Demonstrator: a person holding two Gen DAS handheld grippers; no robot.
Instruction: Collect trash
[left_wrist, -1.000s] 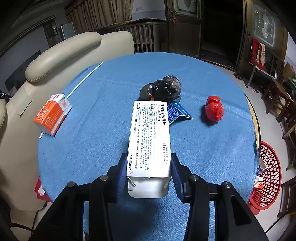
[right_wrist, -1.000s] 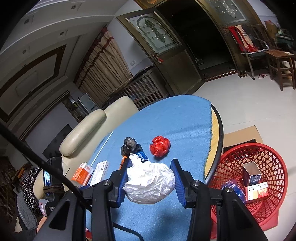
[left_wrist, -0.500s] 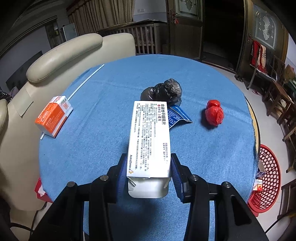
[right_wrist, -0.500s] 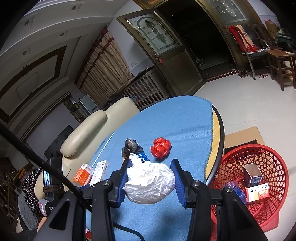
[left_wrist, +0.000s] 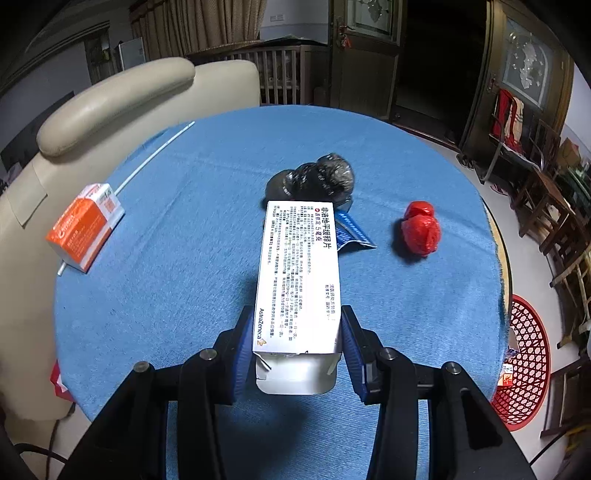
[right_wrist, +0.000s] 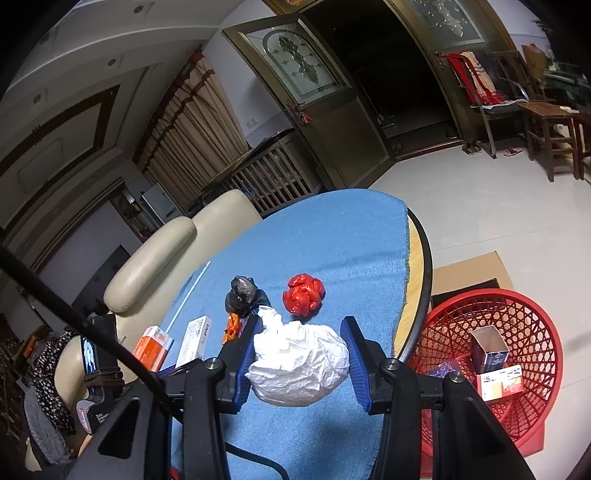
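Observation:
My left gripper (left_wrist: 295, 334) is shut on a long white medicine box (left_wrist: 299, 277) held above the blue round table (left_wrist: 184, 258). My right gripper (right_wrist: 301, 354) is shut on a crumpled white plastic wad (right_wrist: 299, 363), over the table's near right part. On the cloth lie a black crumpled bag (left_wrist: 314, 181), a red crumpled wad (left_wrist: 421, 230), a blue packet (left_wrist: 351, 232) and an orange box (left_wrist: 85, 227). The red mesh basket (right_wrist: 517, 332) stands on the floor right of the table, with several boxes inside.
A cream sofa (left_wrist: 110, 107) runs along the table's left and far side. A white stick (left_wrist: 155, 155) lies at the table's far left. Cardboard (right_wrist: 469, 269) lies on the floor behind the basket. Wooden chairs (right_wrist: 546, 122) stand at the far right.
The left wrist view has shifted a little, so the table's things sit slightly lower in it. Both grips are unchanged.

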